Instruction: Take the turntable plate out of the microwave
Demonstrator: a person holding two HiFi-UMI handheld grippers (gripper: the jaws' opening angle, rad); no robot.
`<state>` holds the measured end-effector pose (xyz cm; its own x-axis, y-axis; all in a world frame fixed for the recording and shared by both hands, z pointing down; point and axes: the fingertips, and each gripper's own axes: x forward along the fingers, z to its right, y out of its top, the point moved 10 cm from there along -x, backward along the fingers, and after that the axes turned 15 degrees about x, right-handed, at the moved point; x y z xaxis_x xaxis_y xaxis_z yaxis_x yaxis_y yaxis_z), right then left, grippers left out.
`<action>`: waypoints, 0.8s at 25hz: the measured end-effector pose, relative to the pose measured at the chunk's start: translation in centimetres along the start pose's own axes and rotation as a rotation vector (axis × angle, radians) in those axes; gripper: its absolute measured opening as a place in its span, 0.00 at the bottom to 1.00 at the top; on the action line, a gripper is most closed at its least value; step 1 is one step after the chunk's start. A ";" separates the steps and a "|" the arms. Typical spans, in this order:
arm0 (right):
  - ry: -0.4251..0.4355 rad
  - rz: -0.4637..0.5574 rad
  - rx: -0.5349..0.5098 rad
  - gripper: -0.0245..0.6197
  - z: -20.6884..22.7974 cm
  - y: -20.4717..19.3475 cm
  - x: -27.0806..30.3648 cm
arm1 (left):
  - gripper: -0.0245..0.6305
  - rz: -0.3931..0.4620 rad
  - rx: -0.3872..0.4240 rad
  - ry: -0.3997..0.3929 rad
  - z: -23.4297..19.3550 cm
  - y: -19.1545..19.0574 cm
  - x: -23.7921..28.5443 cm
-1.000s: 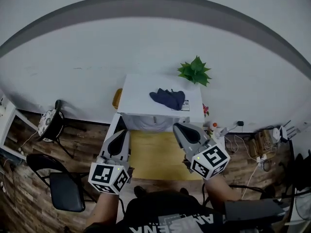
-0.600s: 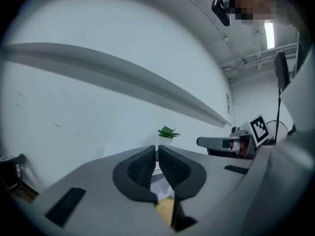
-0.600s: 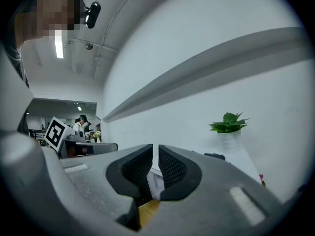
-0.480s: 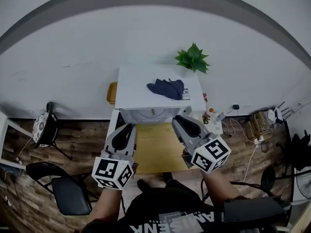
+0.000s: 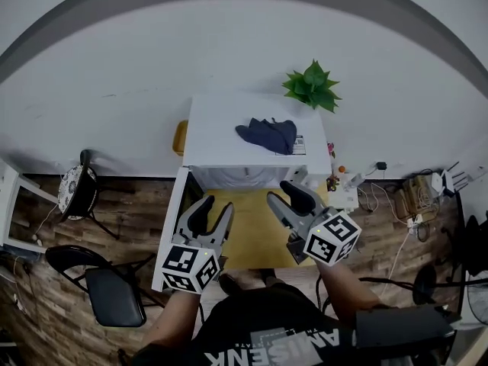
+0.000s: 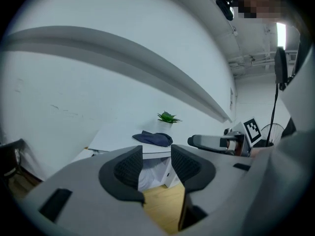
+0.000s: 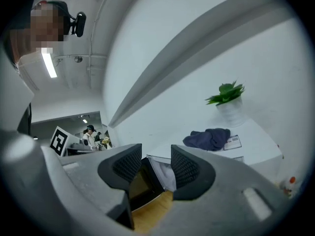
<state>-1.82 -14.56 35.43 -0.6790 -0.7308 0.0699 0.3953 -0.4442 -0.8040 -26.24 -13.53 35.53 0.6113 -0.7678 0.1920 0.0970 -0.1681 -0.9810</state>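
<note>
Left gripper [image 5: 212, 210] and right gripper [image 5: 286, 198], jaws opening and empty, above the table [image 5: 248, 231]. Beyond, the microwave [image 5: 221, 139], door [image 5: 171, 227] swung open; the plate cannot be made out in its pale cavity. On top: cloth [image 5: 267, 134], plant [image 5: 313, 88].

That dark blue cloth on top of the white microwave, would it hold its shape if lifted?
Probably floppy: the cloth lies crumpled in folds, so it would likely sag. Pushed, it would probably bunch or slide on the flat microwave, not roll.
</note>
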 end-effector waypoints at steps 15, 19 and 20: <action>-0.042 -0.080 0.334 0.30 8.2 -6.8 1.7 | 0.29 -0.078 -0.372 0.044 0.2 -8.6 5.2; -0.072 -0.105 0.389 0.30 10.0 -9.0 2.6 | 0.29 -0.080 -0.458 0.035 -0.3 -11.3 6.9; -0.076 -0.106 0.407 0.30 10.5 -9.5 2.8 | 0.29 -0.088 -0.466 0.040 -0.4 -12.0 7.3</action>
<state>-0.96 -17.82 49.53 -0.6876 -0.6994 0.1949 0.5481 -0.6761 -0.4924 -23.28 -17.38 48.73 0.5851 -0.7598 0.2836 -0.2213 -0.4860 -0.8455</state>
